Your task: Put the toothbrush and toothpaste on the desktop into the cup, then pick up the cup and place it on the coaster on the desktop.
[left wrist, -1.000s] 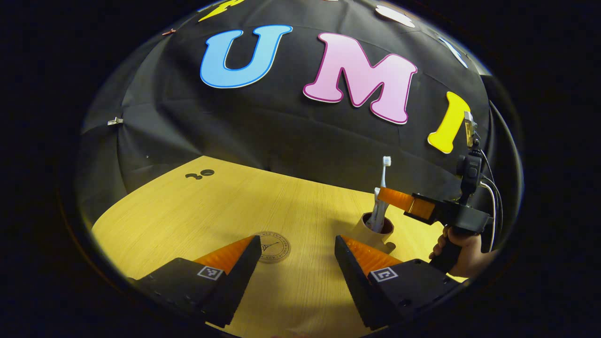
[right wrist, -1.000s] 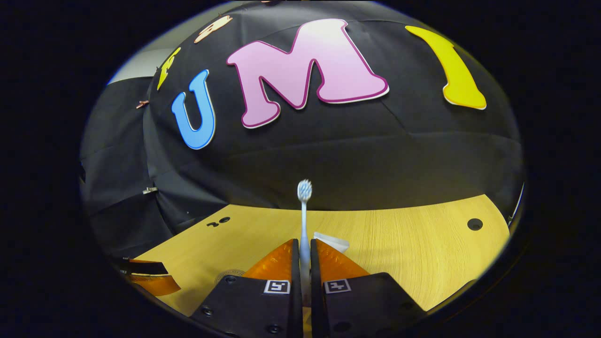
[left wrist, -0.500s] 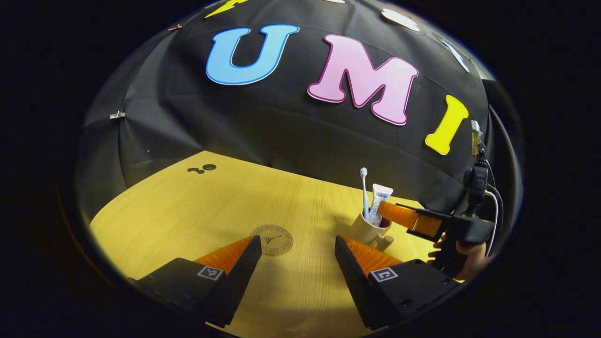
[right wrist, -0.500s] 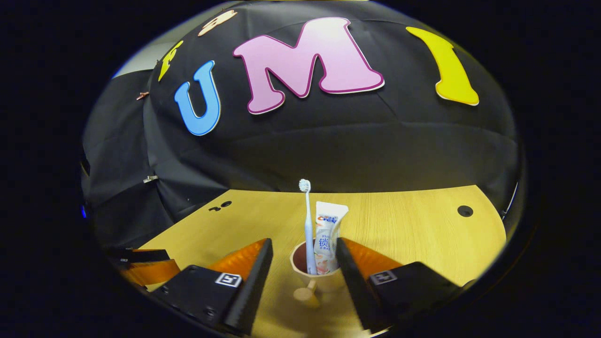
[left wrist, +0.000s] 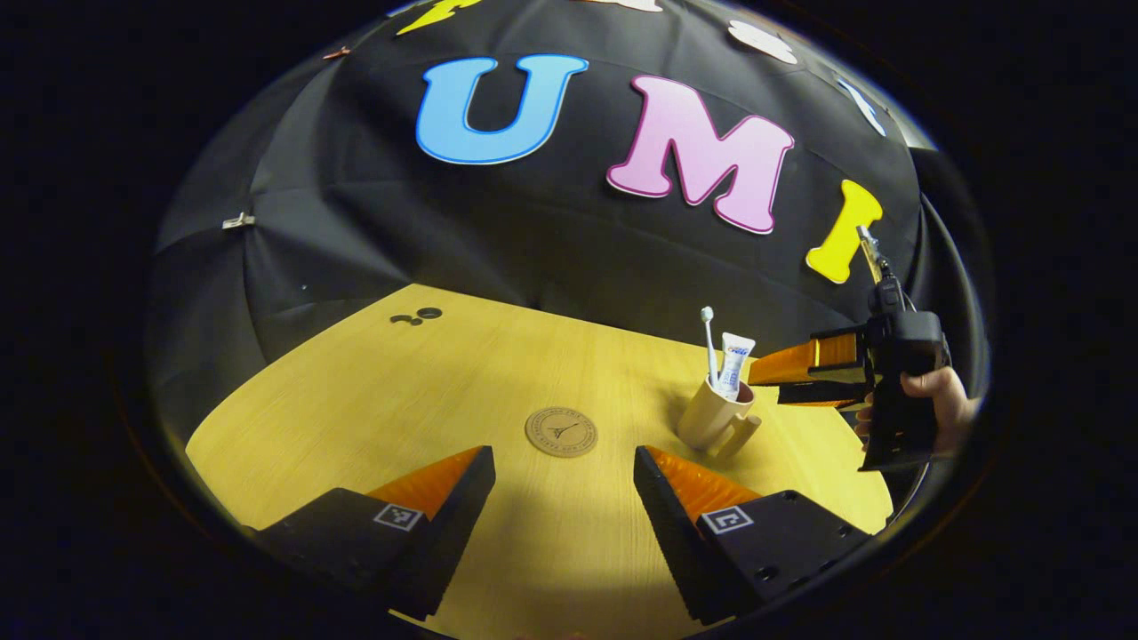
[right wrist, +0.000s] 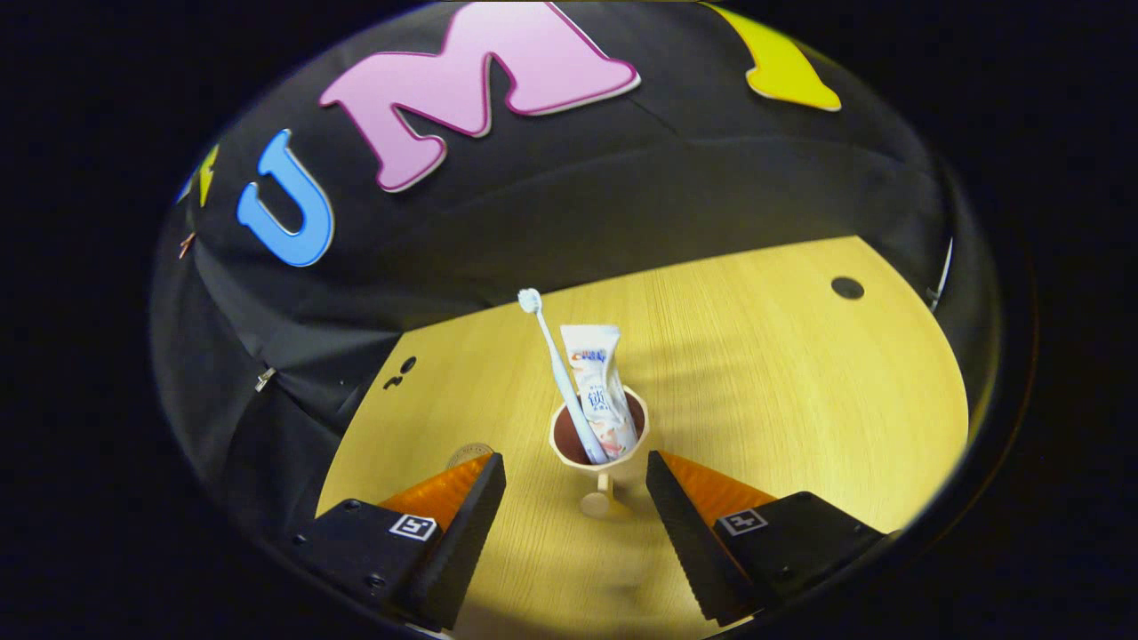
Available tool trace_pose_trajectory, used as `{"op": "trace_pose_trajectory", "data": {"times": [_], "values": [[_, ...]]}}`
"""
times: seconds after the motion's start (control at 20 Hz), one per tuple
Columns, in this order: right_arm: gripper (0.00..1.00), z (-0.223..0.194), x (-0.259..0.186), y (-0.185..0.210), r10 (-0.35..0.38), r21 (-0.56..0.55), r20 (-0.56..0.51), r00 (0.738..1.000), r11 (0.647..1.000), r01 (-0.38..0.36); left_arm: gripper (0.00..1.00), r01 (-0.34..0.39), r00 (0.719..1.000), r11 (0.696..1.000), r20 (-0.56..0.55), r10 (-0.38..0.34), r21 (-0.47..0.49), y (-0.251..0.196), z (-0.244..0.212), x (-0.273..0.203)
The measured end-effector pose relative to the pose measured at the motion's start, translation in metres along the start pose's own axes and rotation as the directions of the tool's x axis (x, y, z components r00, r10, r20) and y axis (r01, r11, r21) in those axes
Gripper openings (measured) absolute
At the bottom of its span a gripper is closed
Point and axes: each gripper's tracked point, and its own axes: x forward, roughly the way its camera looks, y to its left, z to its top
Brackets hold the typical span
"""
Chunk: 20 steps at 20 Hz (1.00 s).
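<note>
The cup (right wrist: 597, 444) stands on the desktop (left wrist: 373, 400) toward its right edge, with the toothbrush (right wrist: 556, 369) and toothpaste (right wrist: 597, 382) upright inside, handle toward the right gripper (right wrist: 576, 484), whose fingers are spread, empty, just short of it. The coaster (left wrist: 561, 431) lies bare mid-desk, beside the cup. The left gripper (left wrist: 564, 471) hangs apart, fingers wide

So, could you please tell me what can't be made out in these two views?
- Lower ends of the toothbrush and toothpaste: right gripper view, hidden inside the cup.
- Coaster: right gripper view, mostly behind that gripper's finger.
- Coaster emblem: left gripper view, too small.
</note>
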Motion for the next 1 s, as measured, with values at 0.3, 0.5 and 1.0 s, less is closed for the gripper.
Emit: {"op": "trace_pose_trajectory", "data": {"times": [0.3, 0.5, 1.0], "values": [[0.98, -0.033, 0.019, -0.009, -0.071, -0.007, -0.255, 0.964, 0.997, 0.072, 0.98, -0.077, 0.997, 0.994, -0.018, 0.076, -0.082, 0.039, -0.018, -0.029], [0.98, -0.049, 0.039, -0.017, -0.117, -0.025, -0.34, 0.933, 0.993, 0.116, 0.98, -0.129, 0.991, 0.987, -0.055, 0.124, -0.098, 0.063, -0.032, -0.041], [0.97, -0.078, 0.074, -0.028, -0.211, -0.115, -0.471, 0.857, 0.977, 0.177, 0.98, -0.148, 0.983, 0.985, -0.118, 0.137, -0.088, 0.078, -0.053, -0.053]]}}
